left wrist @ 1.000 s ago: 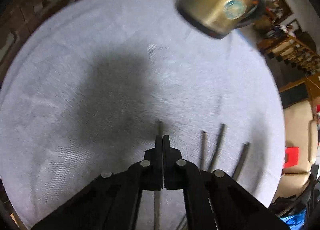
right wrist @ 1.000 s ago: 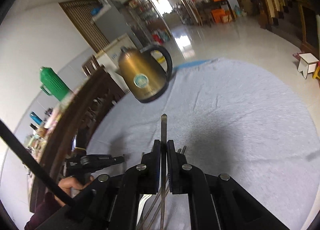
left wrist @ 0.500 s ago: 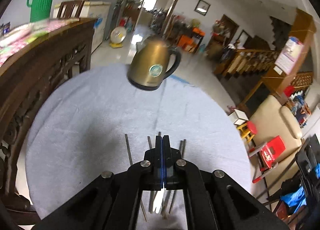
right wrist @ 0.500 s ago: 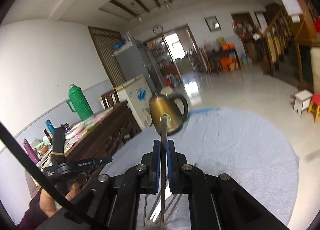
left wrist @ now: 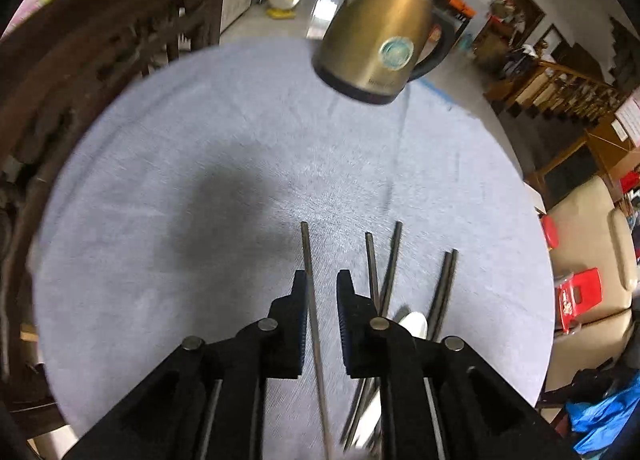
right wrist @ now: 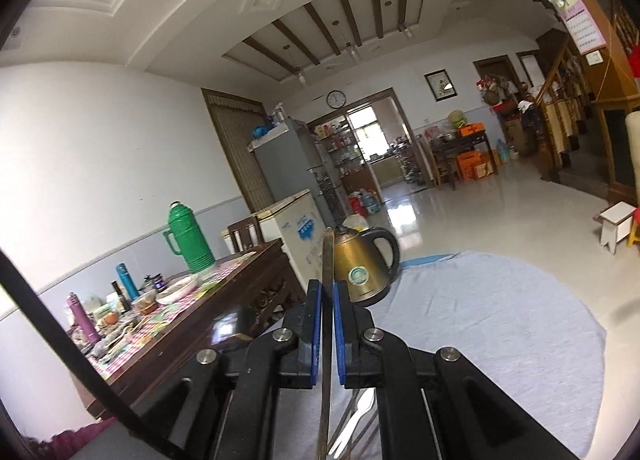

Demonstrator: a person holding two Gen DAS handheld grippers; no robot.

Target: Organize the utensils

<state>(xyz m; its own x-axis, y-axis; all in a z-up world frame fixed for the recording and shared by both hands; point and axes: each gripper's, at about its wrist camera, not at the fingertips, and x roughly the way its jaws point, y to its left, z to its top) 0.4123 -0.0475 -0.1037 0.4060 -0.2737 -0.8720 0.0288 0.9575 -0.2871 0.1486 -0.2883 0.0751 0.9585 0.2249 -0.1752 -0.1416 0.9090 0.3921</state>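
Note:
In the left wrist view my left gripper (left wrist: pixel 322 280) is open just above the round table's grey cloth (left wrist: pixel 200 200). A thin metal chopstick (left wrist: pixel 310 280) lies on the cloth between its fingers. Several more metal chopsticks (left wrist: pixel 442 284) and a white spoon (left wrist: pixel 414 324) lie just to the right. In the right wrist view my right gripper (right wrist: pixel 327 292) is shut on a metal chopstick (right wrist: pixel 327 256), held up level above the table. A white plastic fork (right wrist: pixel 356 416) and more chopsticks show below it.
A brass-coloured electric kettle (left wrist: pixel 380 48) stands at the table's far edge; it also shows in the right wrist view (right wrist: pixel 360 268). A dark carved wooden sideboard (right wrist: pixel 208 312) with a green thermos (right wrist: pixel 188 240) and bottles runs along the left. Chairs stand to the right.
My left gripper has opened and tilted back down toward the cloth, a chopstick now between its fingers. My right gripper has lifted its chopstick from pointing down at the table to level.

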